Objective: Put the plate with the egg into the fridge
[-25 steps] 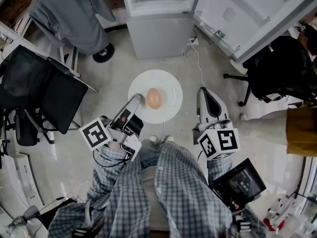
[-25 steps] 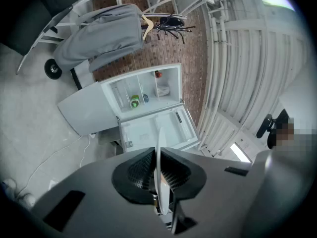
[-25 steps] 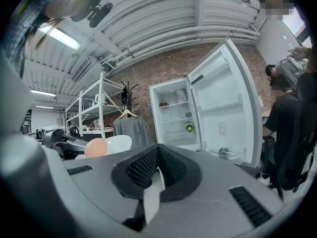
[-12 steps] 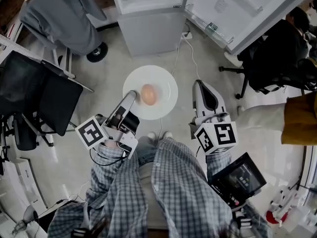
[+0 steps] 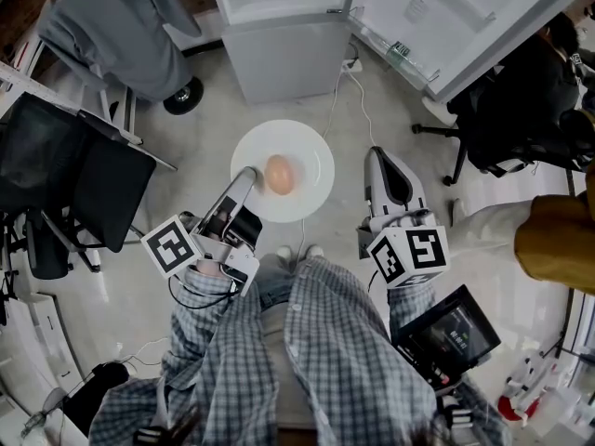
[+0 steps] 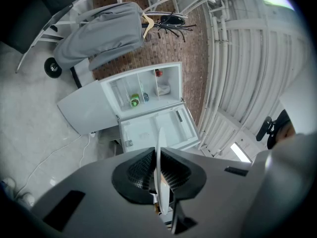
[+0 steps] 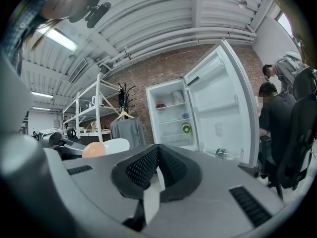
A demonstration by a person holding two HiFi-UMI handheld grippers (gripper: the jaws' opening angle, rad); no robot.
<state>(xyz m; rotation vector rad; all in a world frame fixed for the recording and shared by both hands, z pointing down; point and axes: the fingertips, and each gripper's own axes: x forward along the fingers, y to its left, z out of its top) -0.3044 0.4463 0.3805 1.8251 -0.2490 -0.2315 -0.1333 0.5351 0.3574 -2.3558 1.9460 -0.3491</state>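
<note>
Before open fridge, plate level, egg atop, left gripper jaws clamping rim, right gripper jaws closed.

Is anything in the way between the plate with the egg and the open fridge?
Nothing visible blocks it. The fridge stands open ahead of the plate in the left gripper; only a white cable lies on the floor between.

Plaid sleeves; grey left claw, grey right claw
</note>
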